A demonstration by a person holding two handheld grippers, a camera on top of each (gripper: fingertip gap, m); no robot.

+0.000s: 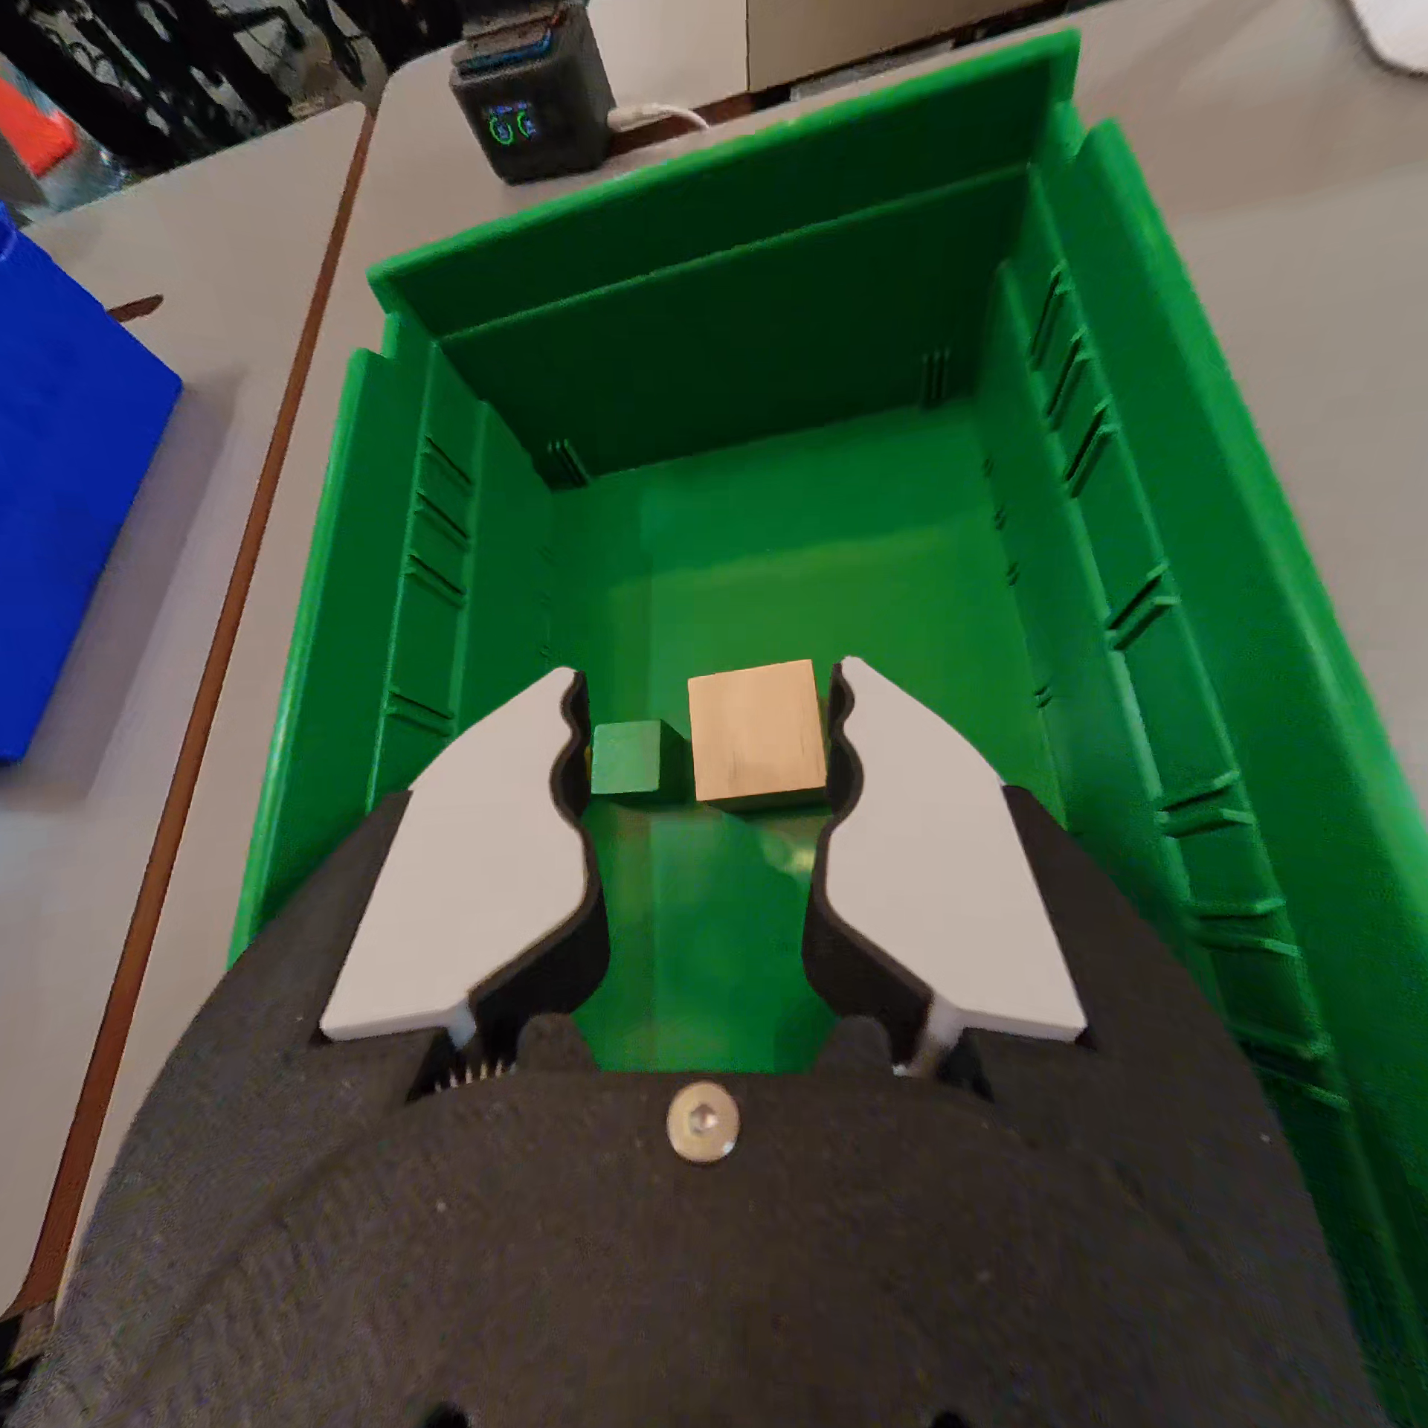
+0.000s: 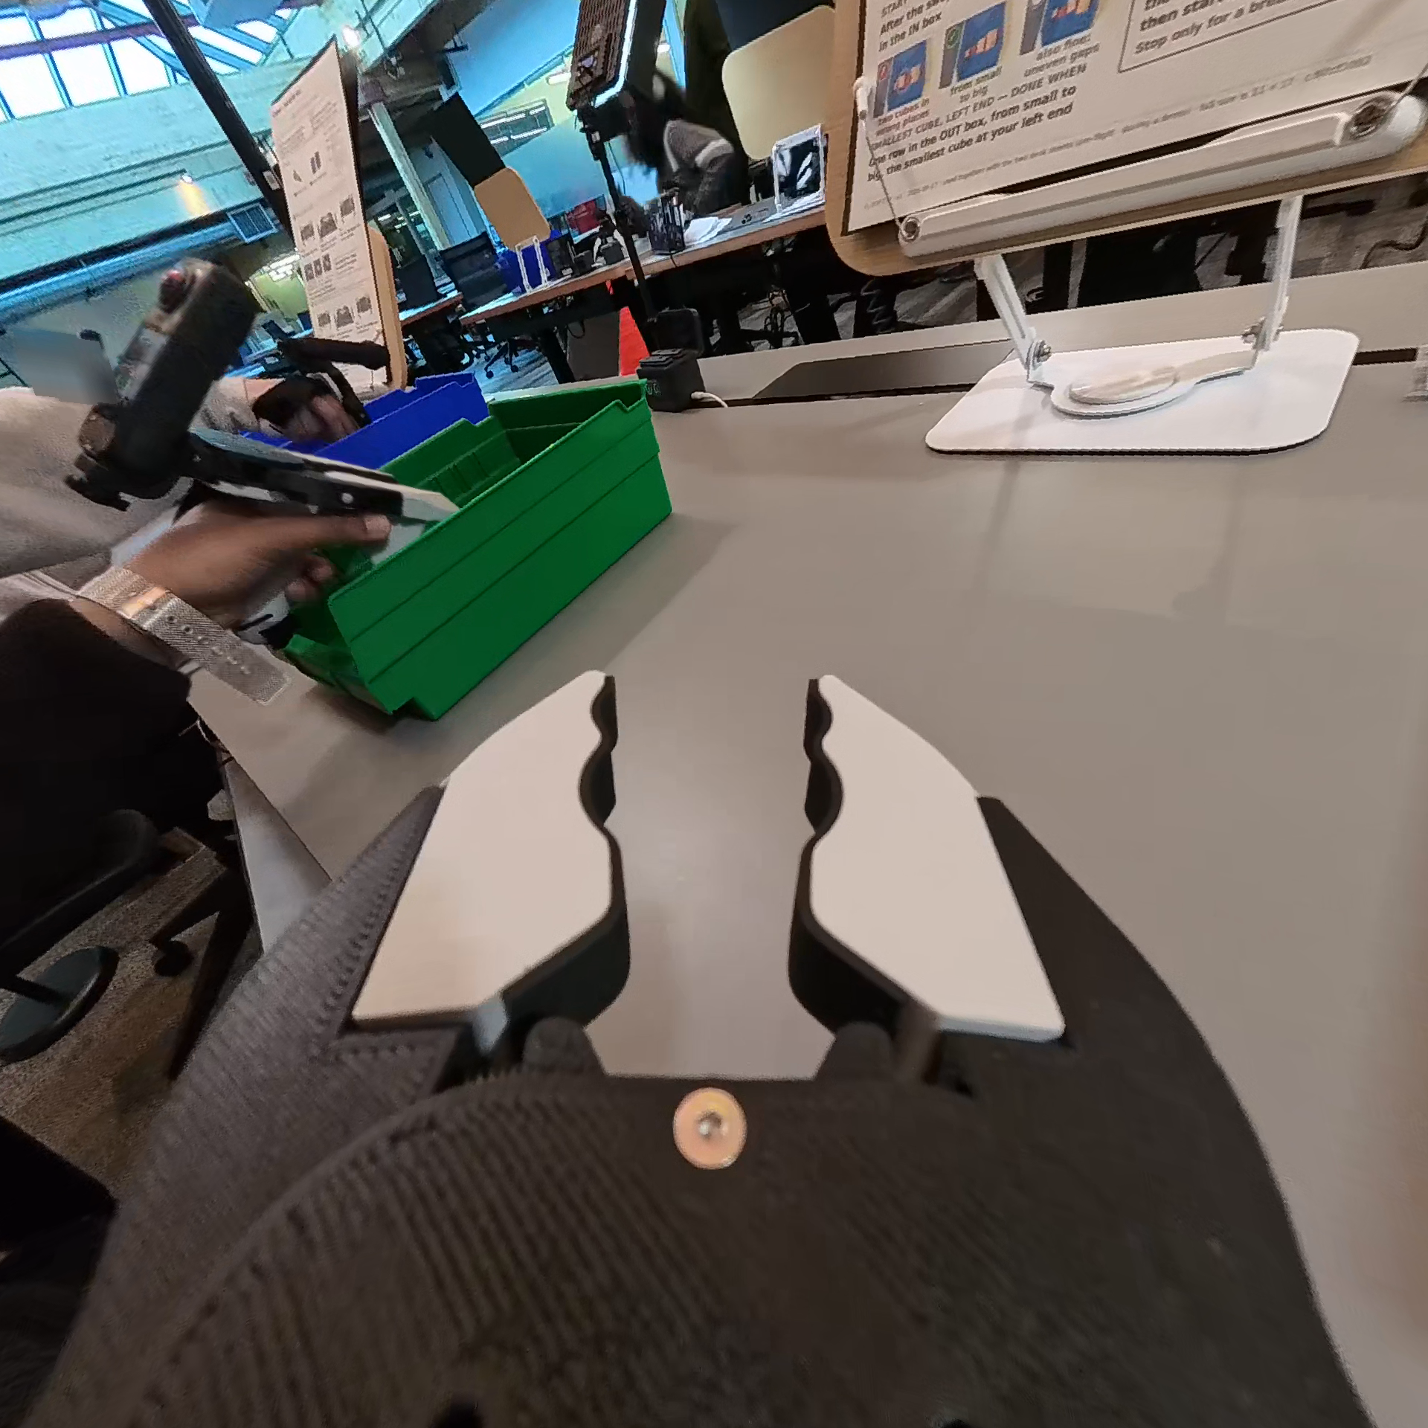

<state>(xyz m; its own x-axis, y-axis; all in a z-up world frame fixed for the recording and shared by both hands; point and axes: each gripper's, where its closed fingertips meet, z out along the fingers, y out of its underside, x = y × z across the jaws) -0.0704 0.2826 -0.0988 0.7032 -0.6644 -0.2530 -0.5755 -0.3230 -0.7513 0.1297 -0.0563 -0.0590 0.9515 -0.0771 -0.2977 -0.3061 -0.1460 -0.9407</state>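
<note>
1. Between the spread white fingers of the left gripper (image 1: 707,730), two blocks sit side by side on the floor of the green plastic bin (image 1: 1120,479): a small green wooden cube (image 1: 626,757) just off the left finger, and a larger pale wooden cube (image 1: 753,730) close beside the right finger. Neither finger clearly presses on either cube, so nothing is clamped.
2. Beyond the cubes, the bin's floor runs on to its ribbed back wall.
3. Off to the left of that gripper, a blue plastic bin (image 1: 62,494) stands on the grey table (image 1: 232,255); past the green bin's far rim sits a small black device with a lit green display (image 1: 533,108).
4. Over on the right side, the right gripper (image 2: 711,722) hangs above bare grey tabletop, fingers apart and holding nothing.
5. Ahead and to its left, the person's hand (image 2: 255,552) tips the left gripper down into the green bin.
6. Farther ahead to the right, a white stand carrying a printed instruction board (image 2: 1144,386) rests on the table.
</note>
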